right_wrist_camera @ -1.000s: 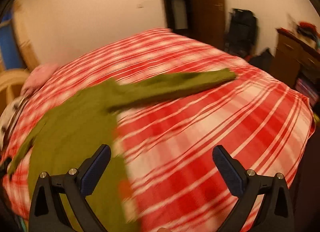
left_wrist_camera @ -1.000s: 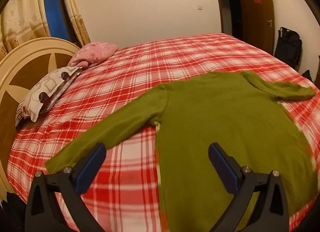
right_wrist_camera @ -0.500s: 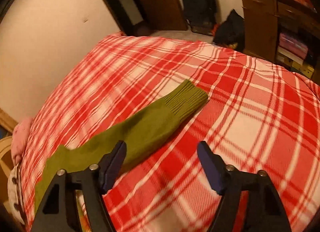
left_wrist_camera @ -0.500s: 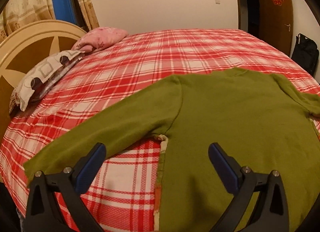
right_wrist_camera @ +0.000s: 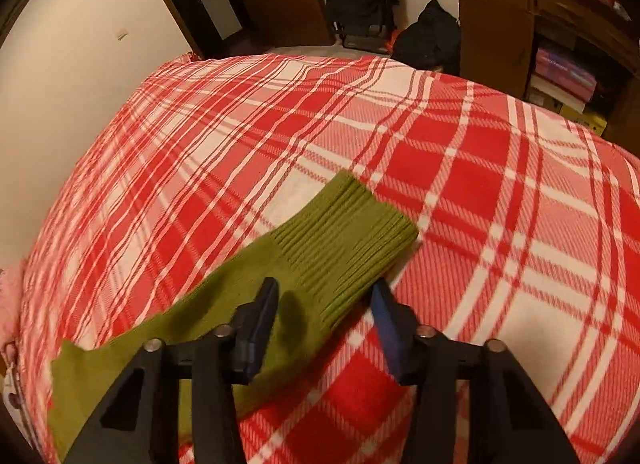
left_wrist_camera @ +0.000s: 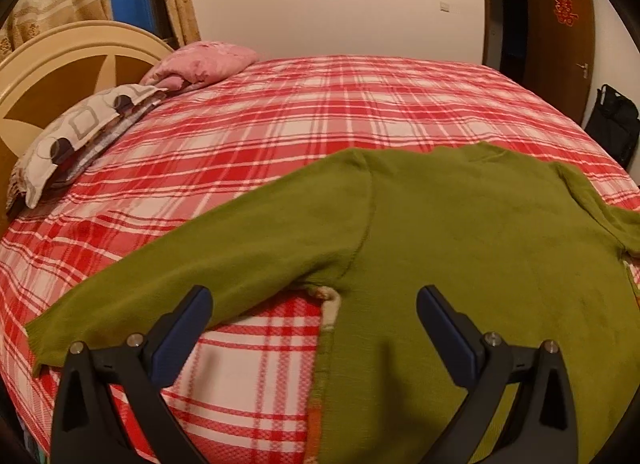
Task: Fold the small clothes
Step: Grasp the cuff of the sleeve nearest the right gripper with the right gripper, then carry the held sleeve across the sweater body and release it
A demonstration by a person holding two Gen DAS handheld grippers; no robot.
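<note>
- Sweater: green, lying flat and spread out on the plaid bed, body toward 3 o'clock in the left wrist view, its left sleeve running out to 8 o'clock.
- Your right tool has just been closing; its jaws stand part-way in and straddle the ribbed cuff of the right sleeve. I can't see the pads pressing the knit yet, so I judge the pinch unfinished.
- Drop low enough that the lower pad slides under the cuff, not the bedspread. Take both layers of the rib, then lift before carrying the sleeve across the body.
- Your left tool is spread wide with nothing between its jaws, hovering over the armpit at 6 o'clock. Use it to pin the shoulder seam, or go for the left cuff at 8 o'clock.
- The left view gives you the whole body and the collar side at 12 o'clock; the right cuff is cut off at 3 o'clock.
- The right view alone shows that cuff and the pads against it; the body is barely visible at 7 o'clock.
</note>
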